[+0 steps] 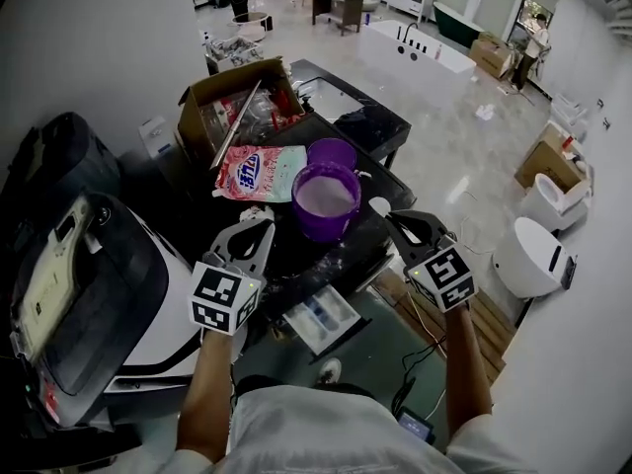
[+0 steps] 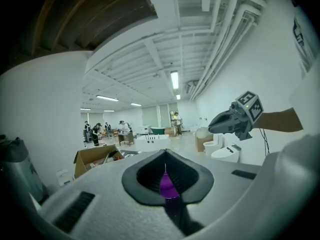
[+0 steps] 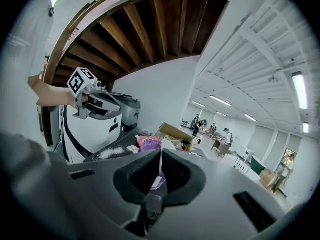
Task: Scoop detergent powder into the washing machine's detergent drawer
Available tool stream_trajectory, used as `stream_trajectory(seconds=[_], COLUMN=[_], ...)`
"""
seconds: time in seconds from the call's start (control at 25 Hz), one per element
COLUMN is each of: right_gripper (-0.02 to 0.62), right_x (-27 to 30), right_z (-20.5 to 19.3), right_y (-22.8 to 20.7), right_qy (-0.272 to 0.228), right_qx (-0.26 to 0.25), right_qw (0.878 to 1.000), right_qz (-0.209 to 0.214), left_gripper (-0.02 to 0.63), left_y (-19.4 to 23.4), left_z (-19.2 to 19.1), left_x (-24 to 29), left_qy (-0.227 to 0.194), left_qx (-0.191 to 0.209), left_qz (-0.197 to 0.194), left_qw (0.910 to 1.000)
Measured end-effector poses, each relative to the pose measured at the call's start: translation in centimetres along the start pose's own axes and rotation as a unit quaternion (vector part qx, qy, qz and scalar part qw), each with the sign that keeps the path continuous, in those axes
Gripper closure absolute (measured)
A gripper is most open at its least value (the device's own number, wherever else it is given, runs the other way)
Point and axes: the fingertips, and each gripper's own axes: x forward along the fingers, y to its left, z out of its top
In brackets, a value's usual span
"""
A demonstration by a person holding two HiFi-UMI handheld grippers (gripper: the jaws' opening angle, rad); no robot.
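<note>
- Head view: the left claw (image 1: 263, 222) and the right claw (image 1: 393, 216) are both held above the counter (image 1: 380, 126), jaws clenched to a point, and nothing shows between them.
- The purple tub (image 1: 326, 201), lid off and filled with pale powder, stands ahead of both claws and between them. The detergent bag (image 1: 259, 173) lies ahead of the left claw.
- A white and blue tray, probably the pulled-out detergent drawer (image 1: 321, 316), sits below and behind the claws. The washing machine (image 1: 89, 294) is at the left claw's outer side.
- Left gripper view: the left claw (image 2: 165, 156) has its jaws together and grasps nothing. The purple tub (image 2: 167, 186) shows straight ahead through the slit. The right claw (image 2: 212, 128) hangs off to the side, well apart.
- Right gripper view: the right claw (image 3: 161, 156) is clenched and empty. The purple tub (image 3: 150, 146) is ahead, and the left claw (image 3: 117, 108) is in front of the washing machine (image 3: 92, 129).
- Step in hand (judgement): approach, with scooping not yet begun. No scoop can be made out.
- Next move (judgement): release one claw, advance to the tub, take up a scoop, then carry powder back to the drawer.
</note>
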Motion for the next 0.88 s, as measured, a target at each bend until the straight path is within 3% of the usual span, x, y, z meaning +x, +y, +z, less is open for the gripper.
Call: stream_trajectory(seconds=[0.24, 0.52, 0.88], right_gripper=[0.581, 0.581, 0.581], right_x=[5.5, 11.8, 16.8], right_z=[-0.9, -1.8, -4.3], right_y=[-1.2, -1.4, -1.5], right_qy=[0.041, 0.091, 0.210], right_qx=[-0.035, -0.040, -0.084], right_qw=[0.996, 0.990, 0.965], right_qz=[0.068, 0.099, 0.128], left_gripper=[0.597, 0.597, 0.597], left_y=[2.0, 6.0, 10.0], left_z=[-1.4, -2.7, -4.2], left_x=[2.0, 4.8, 9.0], left_qy=[0.013, 0.010, 0.008], left_qx=[-0.014, -0.026, -0.046], left_qz=[0.006, -0.027, -0.085], left_qw=[0.9998, 0.9992, 0.9953])
